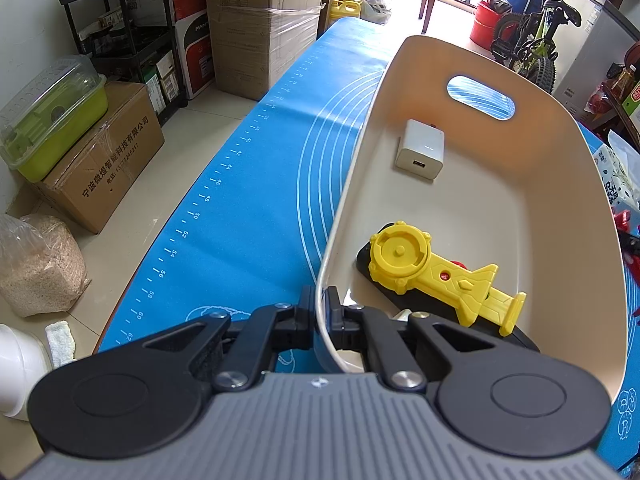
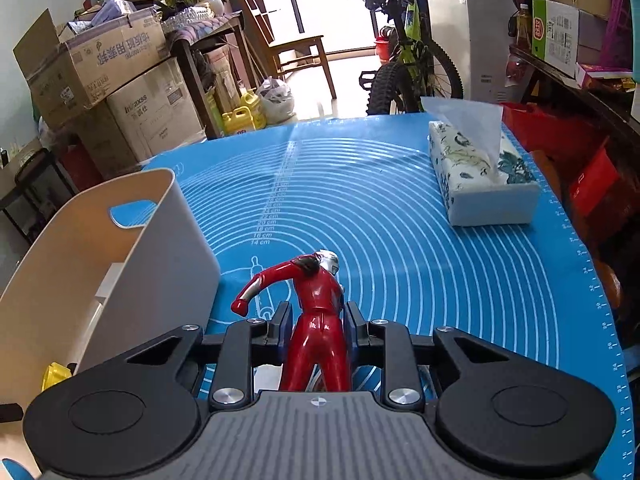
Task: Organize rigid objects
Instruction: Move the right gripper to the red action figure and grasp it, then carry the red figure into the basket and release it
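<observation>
My left gripper is shut on the near rim of a cream plastic bin that stands on the blue mat. Inside the bin lie a white USB charger, a yellow toy launcher and a flat black object under it. My right gripper is shut on a red and silver action figure, gripping it around the waist and hips, its torso leaning forward above the mat. The same bin stands just to the left of this gripper.
A tissue box sits at the mat's far right. The blue mat with white rings lies between the bin and the tissue box. Cardboard boxes, a shelf and a bicycle surround the table. A bag of granules lies on the floor.
</observation>
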Action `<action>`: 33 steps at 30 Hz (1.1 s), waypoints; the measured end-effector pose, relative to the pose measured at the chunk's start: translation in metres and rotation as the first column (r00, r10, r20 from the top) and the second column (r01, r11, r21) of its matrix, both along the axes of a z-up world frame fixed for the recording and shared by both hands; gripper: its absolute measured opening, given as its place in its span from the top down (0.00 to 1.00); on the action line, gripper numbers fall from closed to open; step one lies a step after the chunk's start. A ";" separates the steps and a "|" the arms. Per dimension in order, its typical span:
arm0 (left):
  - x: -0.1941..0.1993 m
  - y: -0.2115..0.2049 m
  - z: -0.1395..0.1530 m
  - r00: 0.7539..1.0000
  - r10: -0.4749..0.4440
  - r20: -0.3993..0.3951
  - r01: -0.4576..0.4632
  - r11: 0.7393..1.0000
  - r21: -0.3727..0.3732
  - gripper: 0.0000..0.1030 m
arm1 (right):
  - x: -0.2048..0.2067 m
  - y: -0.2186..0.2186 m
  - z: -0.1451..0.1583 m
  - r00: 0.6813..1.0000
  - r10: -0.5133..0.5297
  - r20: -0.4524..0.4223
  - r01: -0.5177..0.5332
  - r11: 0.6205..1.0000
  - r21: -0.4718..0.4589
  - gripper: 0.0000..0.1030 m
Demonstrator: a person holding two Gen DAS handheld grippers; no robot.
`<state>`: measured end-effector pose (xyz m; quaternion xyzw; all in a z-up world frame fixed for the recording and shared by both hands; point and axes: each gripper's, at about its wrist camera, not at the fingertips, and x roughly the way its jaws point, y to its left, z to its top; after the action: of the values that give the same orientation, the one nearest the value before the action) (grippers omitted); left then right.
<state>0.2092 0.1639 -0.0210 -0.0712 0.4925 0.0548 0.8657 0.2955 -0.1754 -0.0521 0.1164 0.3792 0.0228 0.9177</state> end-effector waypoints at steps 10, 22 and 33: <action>0.000 0.000 0.001 1.000 0.001 0.000 -0.001 1.000 -0.002 0.93 | -0.009 0.014 0.068 0.988 0.069 0.140 -0.071 0.997 0.013 0.66; 0.000 0.000 0.000 1.000 0.001 0.000 -0.001 1.000 0.000 0.93 | -0.004 0.107 0.087 0.945 0.289 0.150 -0.293 0.956 0.001 0.66; 0.000 0.000 0.000 1.000 0.001 0.000 -0.001 1.000 0.000 0.94 | -0.010 0.183 0.031 0.892 0.448 -0.069 -0.452 0.888 -0.086 0.66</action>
<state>0.2093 0.1635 -0.0208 -0.0713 0.4925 0.0552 0.8656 0.2850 0.0075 -0.0210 -0.0202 0.4180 0.2129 0.8829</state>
